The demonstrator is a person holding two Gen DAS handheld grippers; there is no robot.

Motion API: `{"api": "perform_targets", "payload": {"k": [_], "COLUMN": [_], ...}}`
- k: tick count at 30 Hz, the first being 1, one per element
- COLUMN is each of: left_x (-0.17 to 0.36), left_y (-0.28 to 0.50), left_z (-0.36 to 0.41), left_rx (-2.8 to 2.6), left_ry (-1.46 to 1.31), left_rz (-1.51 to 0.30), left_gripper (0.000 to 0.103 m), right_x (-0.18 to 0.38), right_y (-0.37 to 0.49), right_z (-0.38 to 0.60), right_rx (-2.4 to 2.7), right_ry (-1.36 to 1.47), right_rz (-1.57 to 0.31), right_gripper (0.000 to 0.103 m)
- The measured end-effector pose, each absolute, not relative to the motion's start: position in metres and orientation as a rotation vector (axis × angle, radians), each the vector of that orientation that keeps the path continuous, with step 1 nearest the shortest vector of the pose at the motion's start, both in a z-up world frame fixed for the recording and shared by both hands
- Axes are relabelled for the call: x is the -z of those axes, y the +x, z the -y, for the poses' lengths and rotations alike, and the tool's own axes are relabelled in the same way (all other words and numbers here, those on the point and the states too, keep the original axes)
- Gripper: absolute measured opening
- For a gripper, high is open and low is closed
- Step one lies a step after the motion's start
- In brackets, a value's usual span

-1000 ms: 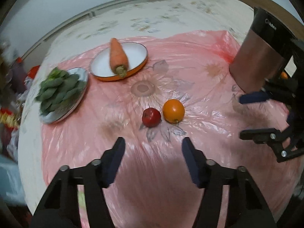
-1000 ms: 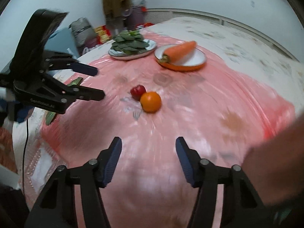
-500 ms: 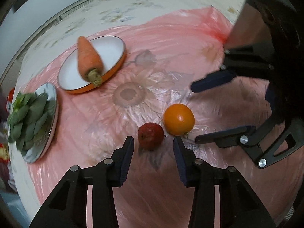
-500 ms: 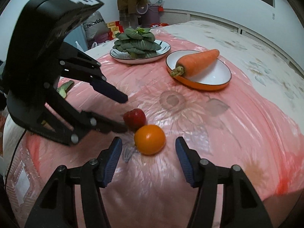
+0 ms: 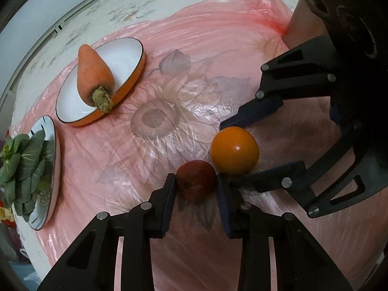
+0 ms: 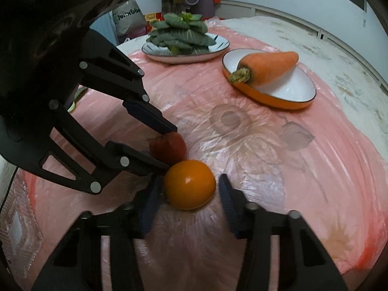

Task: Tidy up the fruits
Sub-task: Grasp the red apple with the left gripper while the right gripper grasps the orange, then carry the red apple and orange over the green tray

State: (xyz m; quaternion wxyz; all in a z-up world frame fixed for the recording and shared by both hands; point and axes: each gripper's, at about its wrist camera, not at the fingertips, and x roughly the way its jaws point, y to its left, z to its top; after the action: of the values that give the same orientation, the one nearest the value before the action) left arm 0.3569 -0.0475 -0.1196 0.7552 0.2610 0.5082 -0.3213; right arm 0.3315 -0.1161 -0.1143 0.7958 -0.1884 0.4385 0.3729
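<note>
A small red fruit (image 5: pixel 196 180) and an orange (image 5: pixel 234 149) lie touching each other on the pink plastic sheet. My left gripper (image 5: pixel 196 186) is open with its jaws on either side of the red fruit, close to its sides. My right gripper (image 6: pixel 189 189) is open around the orange (image 6: pixel 189 184), with a small gap on the right side. In the right wrist view the left gripper's fingers (image 6: pixel 150 118) straddle the red fruit (image 6: pixel 168 148). In the left wrist view the right gripper's fingers (image 5: pixel 257 110) straddle the orange.
An orange-rimmed white bowl (image 5: pixel 126 55) holds a carrot (image 5: pixel 93 76) at the back left. A plate (image 5: pixel 52 169) of leafy greens (image 5: pixel 21 160) stands at the left edge. The pink sheet (image 5: pixel 218 36) covers a floral tablecloth. A glass dish (image 6: pixel 14 228) lies at the near left.
Both grippers have moved forward and down onto the fruits. The left now straddles the red fruit and the right straddles the orange, and the two grippers have come close together.
</note>
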Motion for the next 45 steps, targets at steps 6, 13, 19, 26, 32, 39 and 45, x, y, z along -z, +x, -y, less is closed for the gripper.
{"api": "perform_targets", "payload": {"k": [6,13,19,26,32,39,45], "left_x": [0.122,0.119,0.115,0.104,0.090,0.080,0.076], "left_y": [0.363,0.364,0.366,0.356,0.346,0.337,0.311], "left_z": [0.046,0.038,0.028,0.024,0.014,-0.001,0.010], "left_rx": [0.688,0.661,0.633,0.602,0.560,0.505,0.498], "left_ry": [0.511,0.438,0.383,0.340,0.321,0.273,0.244], "left_rz": [-1.124,-1.129,-1.130,-1.116,-1.099,-1.095,-1.103], "left_gripper": [0.028,0.028,0.028,0.028,0.028,0.028,0.028], "right_x": [0.116,0.109,0.101,0.092,0.092,0.088,0.080], "right_y": [0.333,0.333,0.331,0.320,0.301,0.279,0.251], "right_z": [0.120,0.124,0.135,0.157,0.174,0.196,0.209], "right_rx": [-0.790,-0.779,-0.744,-0.686,-0.662,-0.636,-0.624], "right_ry": [-0.362,-0.325,-0.308,-0.268,-0.255,-0.201,-0.174], "right_rz": [-0.949,-0.934,-0.921,-0.914,-0.931,-0.941,-0.947], "right_gripper": [0.055,0.055,0.055,0.054,0.054,0.054,0.054]}}
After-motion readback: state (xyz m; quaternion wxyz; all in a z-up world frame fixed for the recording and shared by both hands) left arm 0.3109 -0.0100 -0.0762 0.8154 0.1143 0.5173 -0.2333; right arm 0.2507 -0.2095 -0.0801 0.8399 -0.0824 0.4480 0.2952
